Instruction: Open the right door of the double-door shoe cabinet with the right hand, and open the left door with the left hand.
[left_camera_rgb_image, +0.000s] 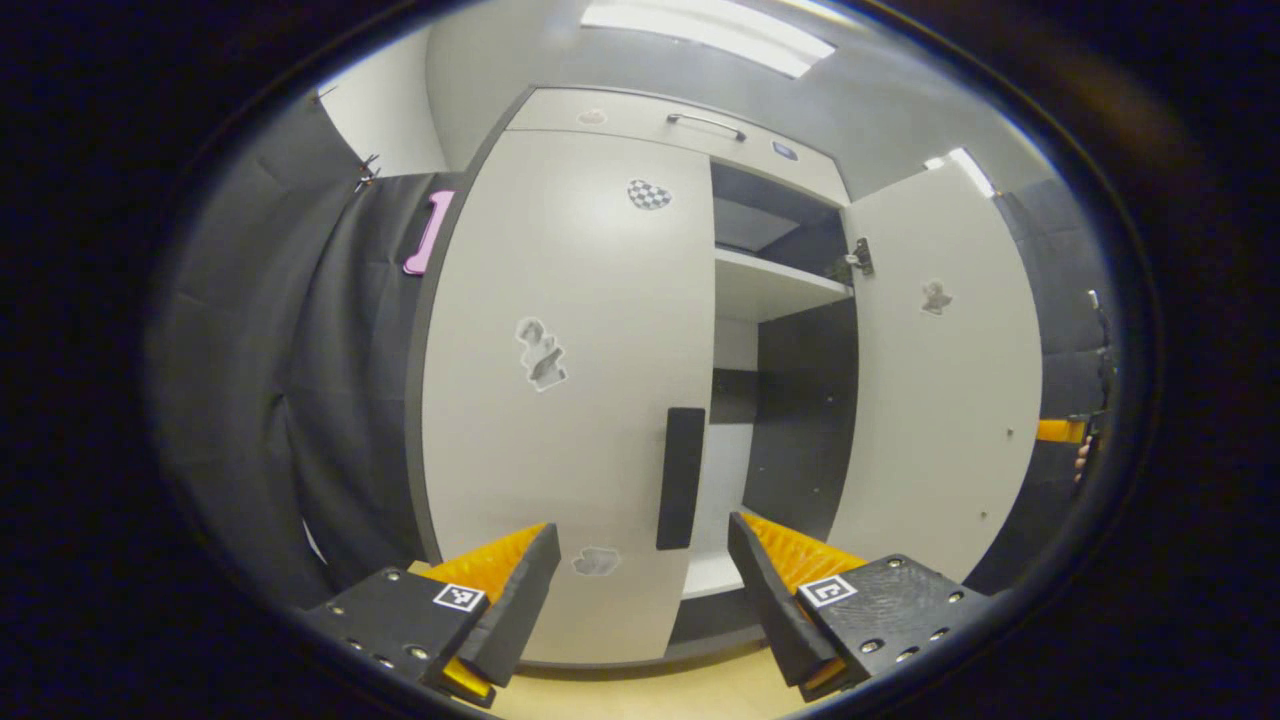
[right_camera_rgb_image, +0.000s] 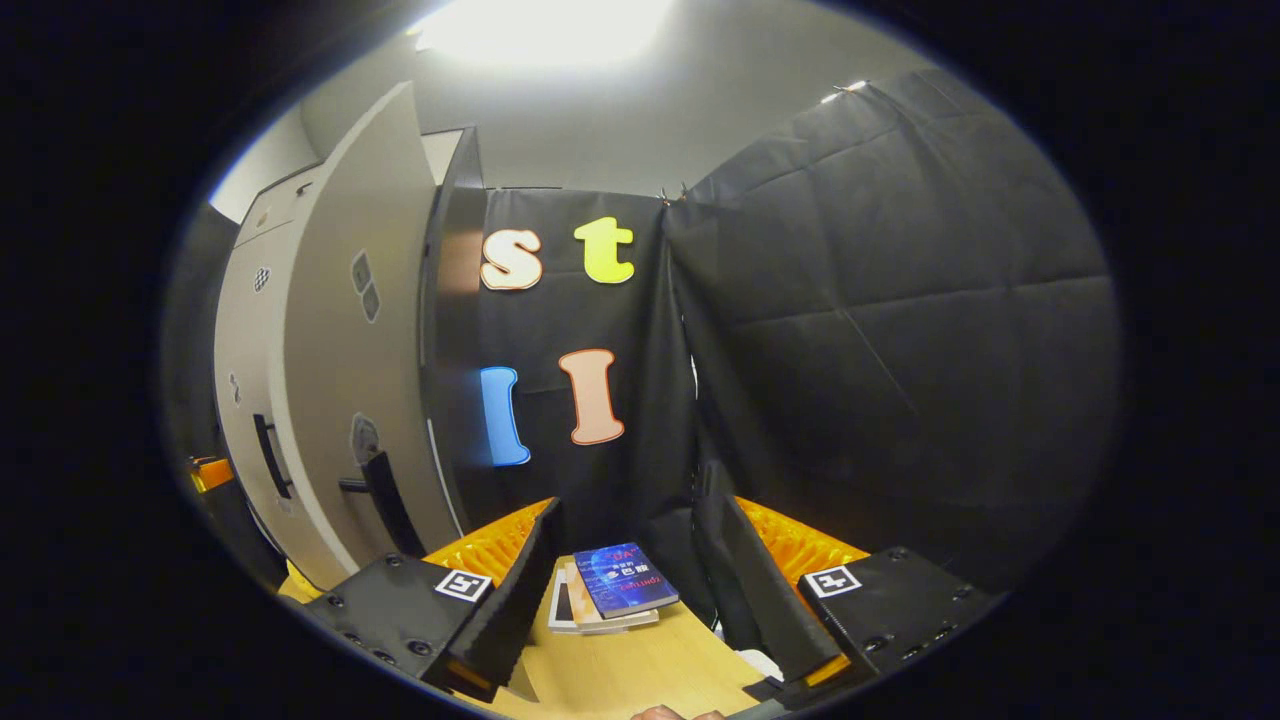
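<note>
In the left gripper view the left gripper (left_camera_rgb_image: 640, 580) has its two fingers spread wide apart and holds nothing; the fingers touch nothing, and between them shows the lower part of the shoe cabinet (left_camera_rgb_image: 640, 120); the left door (left_camera_rgb_image: 560, 400) is closed and faces the camera, pale, with a few small stickers on it; its dark upright handle (left_camera_rgb_image: 682, 478) sits at the door's right edge, above and between the fingertips, apart from both; the right door (left_camera_rgb_image: 940, 390) stands swung open to the right, its hinge (left_camera_rgb_image: 858, 258) visible near the top; in the gap between the two doors the dark inside of the cabinet shows, with a pale shelf (left_camera_rgb_image: 770, 290) near the top; a drawer front with a metal handle (left_camera_rgb_image: 706, 124) runs across the top of the cabinet; a wooden floor (left_camera_rgb_image: 640, 695) lies under the fingers.

In the right gripper view the right gripper (right_camera_rgb_image: 628, 590) is also wide open, fingers well apart and gripping nothing; it points away from the cabinet toward the black cloth wall (right_camera_rgb_image: 880, 330); the open right door (right_camera_rgb_image: 350, 330) stands at the left of this view, seen at a slant, with its dark handle (right_camera_rgb_image: 385, 500) low down, near the left finger but not touching it; between the fingers, farther off, a small stack of books (right_camera_rgb_image: 612, 592) lies on the wooden floor.
</note>
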